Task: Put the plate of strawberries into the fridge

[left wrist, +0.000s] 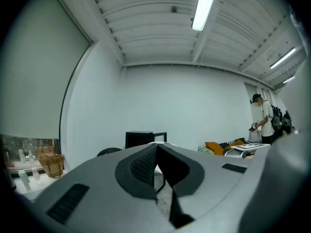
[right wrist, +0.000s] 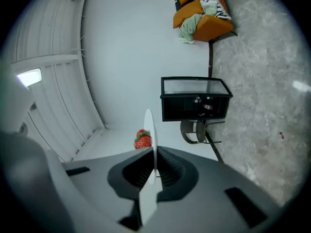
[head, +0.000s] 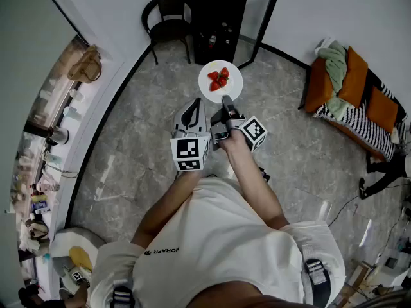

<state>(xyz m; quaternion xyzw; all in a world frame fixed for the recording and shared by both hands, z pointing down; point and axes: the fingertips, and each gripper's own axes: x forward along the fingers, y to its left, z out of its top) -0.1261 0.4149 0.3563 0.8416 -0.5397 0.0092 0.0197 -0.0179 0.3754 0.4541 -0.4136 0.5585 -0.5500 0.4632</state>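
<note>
We see the small round white plate (head: 235, 85) as smooth and faintly glossy, like glazed ceramic, and the red strawberries (head: 218, 79) on it as shiny. The right gripper (right wrist: 154, 152) has a matt grey plastic shell and black pads (right wrist: 140, 169) with a ribbed, rubbery look; the left gripper (left wrist: 156, 149) looks the same. The grey veined stone floor (head: 141, 140) is polished. The orange cushions (head: 354, 76) are soft cloth.

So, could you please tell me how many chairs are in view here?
1: the black round-backed chair stands just left of the open black fridge in the head view. Others may be hidden out of frame.
</note>
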